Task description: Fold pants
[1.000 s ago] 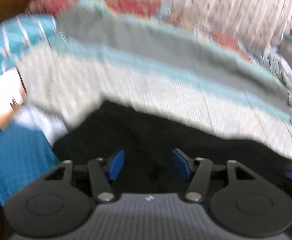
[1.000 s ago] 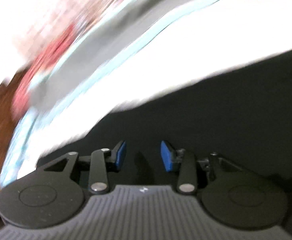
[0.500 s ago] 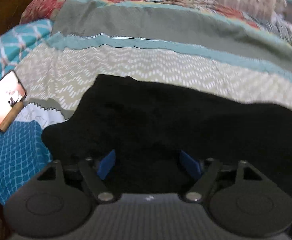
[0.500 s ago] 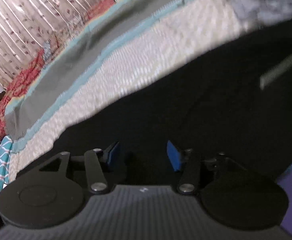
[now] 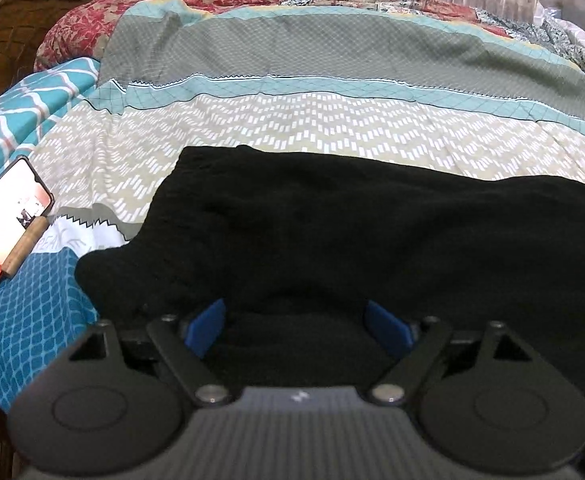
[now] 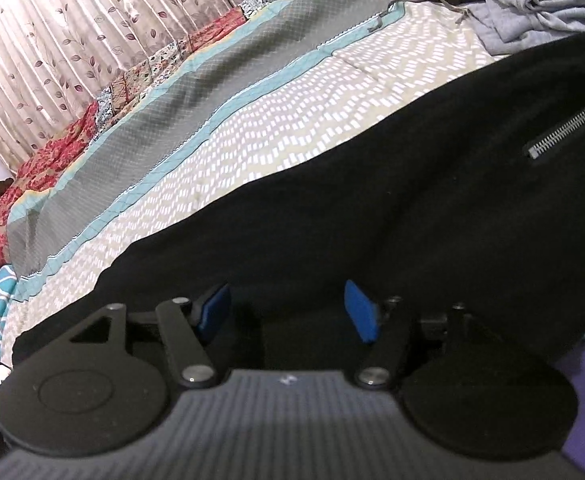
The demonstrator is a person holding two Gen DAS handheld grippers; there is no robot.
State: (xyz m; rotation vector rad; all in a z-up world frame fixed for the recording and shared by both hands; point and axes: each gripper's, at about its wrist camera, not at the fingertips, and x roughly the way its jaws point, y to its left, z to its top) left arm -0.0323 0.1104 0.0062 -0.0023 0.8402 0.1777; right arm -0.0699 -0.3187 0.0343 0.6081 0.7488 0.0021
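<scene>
Left gripper is hovering low over the black pants, its blue fingers spread wide and gripping nothing; dark cloth is lying between and beneath them, though whether the tips are touching it cannot be told. Right gripper is likewise released, its fingers held well apart above the same pants, with black fabric filling the gap. The pants are lying spread across the bed, ahead of and under both pairs of fingers; their far edge is running just beyond the fingertips, and patterned bedspread is stretching open past it. A zipper is showing to the right of the right fingers. The garment's right end is cut off by the frame, and folds in the black cloth are hard to make out. A lit phone is resting well left of the left fingers; grey clothes are piled far ahead to the right.
</scene>
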